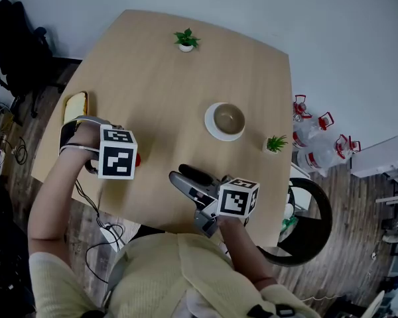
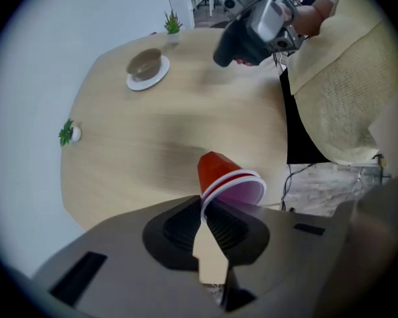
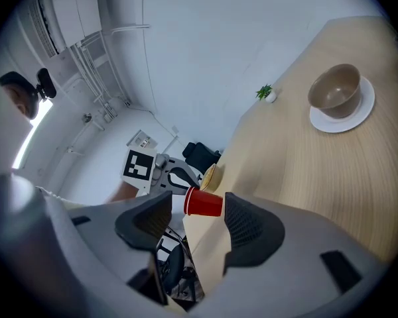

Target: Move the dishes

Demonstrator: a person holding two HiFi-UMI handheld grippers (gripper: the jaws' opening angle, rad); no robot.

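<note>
**A:** Two grippers are in play. What does the left one have?

**B:** The left gripper (image 2: 203, 212) has its jaws pinching the white rim of a red cup (image 2: 220, 172). The cup is tipped on its side, with its base pointing away from the jaws, at the near left of the desk (image 2: 186, 124). A second rim shows just behind the first, so it may be two cups nested, but I cannot tell for sure.

**A:** Is the cup resting on the desk?

**B:** I cannot tell whether it touches the wood or hangs just above it.

**A:** And the right one?

**B:** The right gripper (image 1: 187, 176) is over the near edge with its jaws spread and nothing between them. It points left, towards the cup.

**A:** Where are the dishes?

**B:** A brown bowl (image 1: 229, 118) sits on a white plate (image 1: 210, 128) right of the desk's middle. Both are well apart from either gripper.

**A:** Anything else on the desk?

**B:** One small potted plant (image 1: 186, 40) stands at the far edge. A second plant (image 1: 276, 143) is by the right edge, near the plate. A yellow object (image 1: 75, 105) lies at the left edge beside the left gripper, and I cannot make out what it is.
</note>
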